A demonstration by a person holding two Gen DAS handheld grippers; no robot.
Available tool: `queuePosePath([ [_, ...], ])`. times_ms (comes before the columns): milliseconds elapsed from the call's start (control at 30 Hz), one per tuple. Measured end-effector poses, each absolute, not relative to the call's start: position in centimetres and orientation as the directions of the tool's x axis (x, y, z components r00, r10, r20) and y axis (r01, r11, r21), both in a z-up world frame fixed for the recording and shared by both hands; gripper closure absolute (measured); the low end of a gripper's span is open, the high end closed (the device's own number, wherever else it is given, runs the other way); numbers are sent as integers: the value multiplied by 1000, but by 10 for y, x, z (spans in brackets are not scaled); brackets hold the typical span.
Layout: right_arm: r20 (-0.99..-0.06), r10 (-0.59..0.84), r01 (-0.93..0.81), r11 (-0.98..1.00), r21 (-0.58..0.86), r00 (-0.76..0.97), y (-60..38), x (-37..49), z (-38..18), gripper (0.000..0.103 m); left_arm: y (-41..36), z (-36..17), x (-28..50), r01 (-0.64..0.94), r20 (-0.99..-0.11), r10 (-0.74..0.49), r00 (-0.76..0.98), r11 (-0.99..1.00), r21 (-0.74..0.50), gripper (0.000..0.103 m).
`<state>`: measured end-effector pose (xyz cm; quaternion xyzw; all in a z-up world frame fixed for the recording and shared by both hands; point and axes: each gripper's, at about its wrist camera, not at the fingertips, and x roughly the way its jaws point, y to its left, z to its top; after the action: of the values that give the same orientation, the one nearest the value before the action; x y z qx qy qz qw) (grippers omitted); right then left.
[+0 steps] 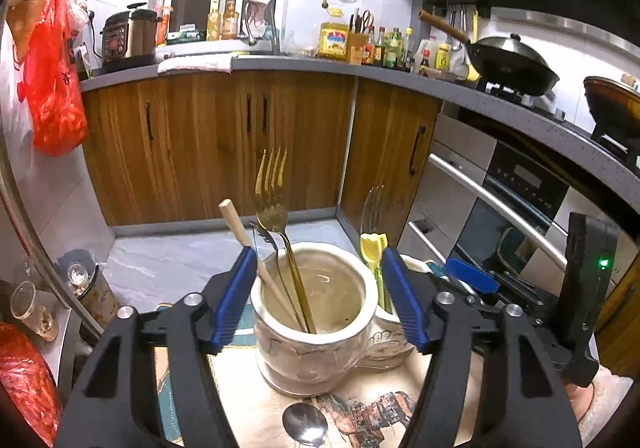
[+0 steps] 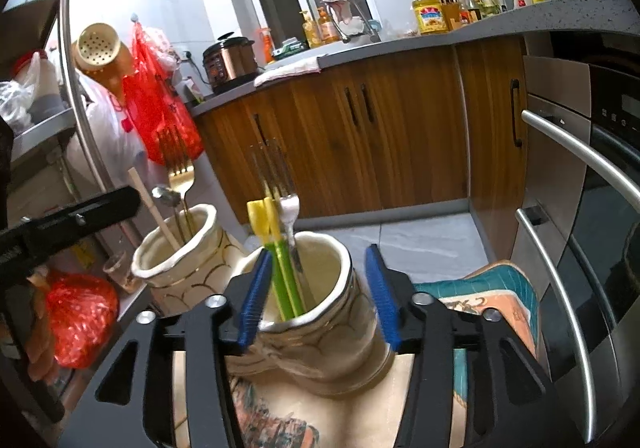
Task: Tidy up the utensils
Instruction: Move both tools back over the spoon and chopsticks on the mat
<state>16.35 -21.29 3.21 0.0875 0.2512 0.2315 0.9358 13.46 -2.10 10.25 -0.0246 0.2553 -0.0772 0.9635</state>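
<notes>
Two cream ceramic holders are set side by side on a printed mat, which is spread over a small table in a kitchen. The left holder (image 1: 316,328) is stood near the mat's middle, and a gold fork (image 1: 276,204), a wooden chopstick (image 1: 244,236) and a dark-handled utensil are leaned inside it against its left wall. The right holder (image 2: 320,324) is placed just beside it, toward the mat's right edge, and green-and-yellow utensils (image 2: 280,268) and a silver fork (image 2: 280,192) are kept upright in it. A steel spoon (image 1: 305,424) is laid on the mat (image 1: 360,408) by its near edge, in front of the left holder. The left gripper (image 1: 320,300) is held around the left holder with its jaws apart; the left blue pad is seen at the rim, though contact cannot be told, and the right pad is clear of the wall. The right gripper (image 2: 320,296) is held around the right holder, its jaws likewise apart, with the right pad off the wall. Beyond the table, wooden cabinets (image 1: 224,144) are seen under a grey counter, and an oven (image 1: 516,208) is built in at the right.
</notes>
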Motion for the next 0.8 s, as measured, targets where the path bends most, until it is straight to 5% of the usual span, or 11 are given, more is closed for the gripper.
queuePosePath([
  [267,-478,471,-417,881,221,741,-215,136,30,13,4,109,92,97,-450,-123,884,992,-81,6],
  [800,-648,489,-516,840,169,583,-163,90,-12,10,58,25,42,4,-630,-47,775,998,-70,6],
])
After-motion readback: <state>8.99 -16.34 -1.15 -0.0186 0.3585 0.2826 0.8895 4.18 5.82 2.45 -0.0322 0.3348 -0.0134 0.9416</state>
